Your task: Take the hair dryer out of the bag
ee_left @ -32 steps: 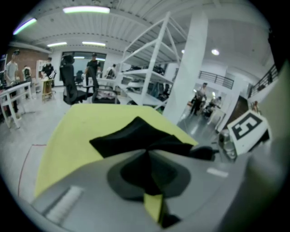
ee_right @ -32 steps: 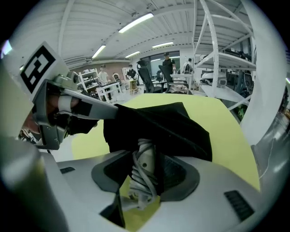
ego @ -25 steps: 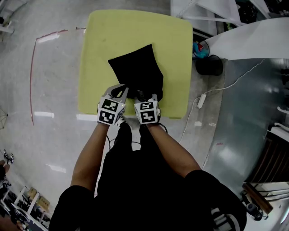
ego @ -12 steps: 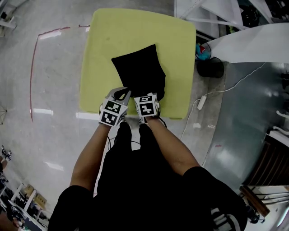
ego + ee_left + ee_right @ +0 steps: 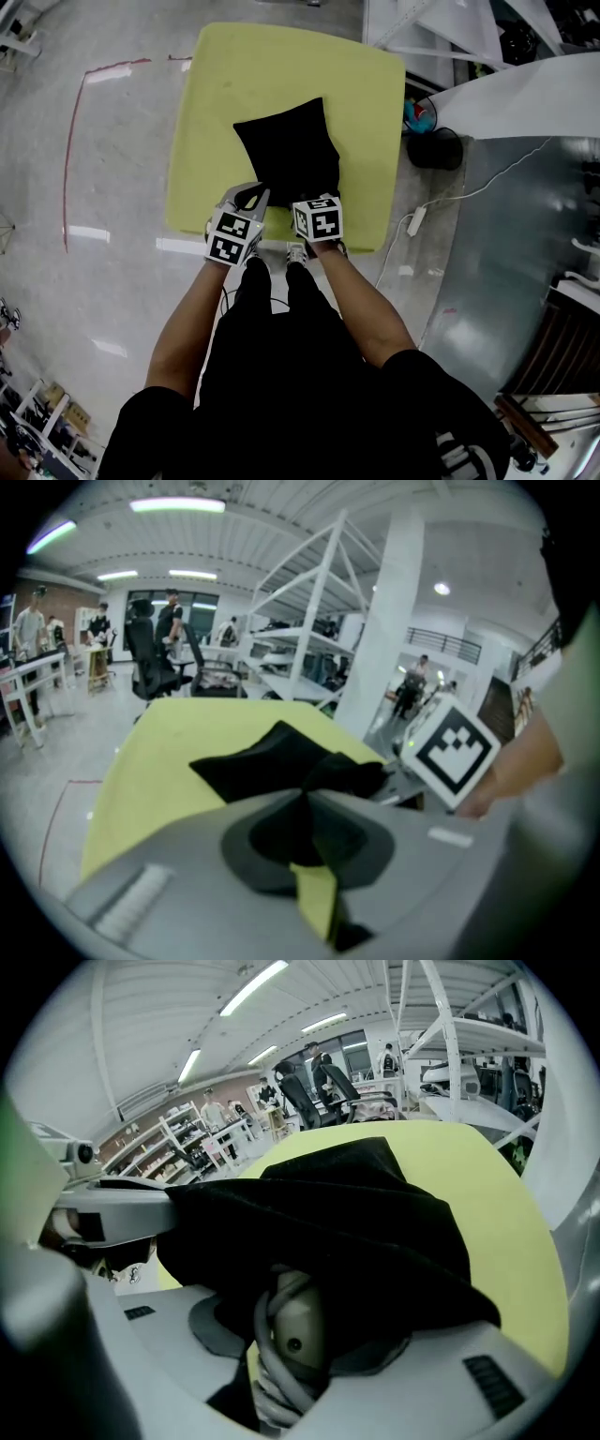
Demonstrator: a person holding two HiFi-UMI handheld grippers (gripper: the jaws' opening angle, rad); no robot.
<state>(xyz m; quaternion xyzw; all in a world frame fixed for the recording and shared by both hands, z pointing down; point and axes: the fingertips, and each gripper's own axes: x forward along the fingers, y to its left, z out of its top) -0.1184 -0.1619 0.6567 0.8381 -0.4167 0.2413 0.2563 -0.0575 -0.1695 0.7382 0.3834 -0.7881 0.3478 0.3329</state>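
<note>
Hair dryer handle (image 5: 291,1326), seemingly cord-wrapped, under bag (image 5: 328,1232) in right gripper view alone.

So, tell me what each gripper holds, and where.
Left gripper pinches the black bag's mouth edge. Right gripper, jaws just closing, straddles the hair dryer's cord-wrapped handle, not yet clamped.

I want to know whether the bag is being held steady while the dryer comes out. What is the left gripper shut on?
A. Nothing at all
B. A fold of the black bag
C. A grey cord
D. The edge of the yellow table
B: in the left gripper view, the left gripper has its jaws together on a pinch of dark fabric that runs straight into the black bag lying on the table.
</note>
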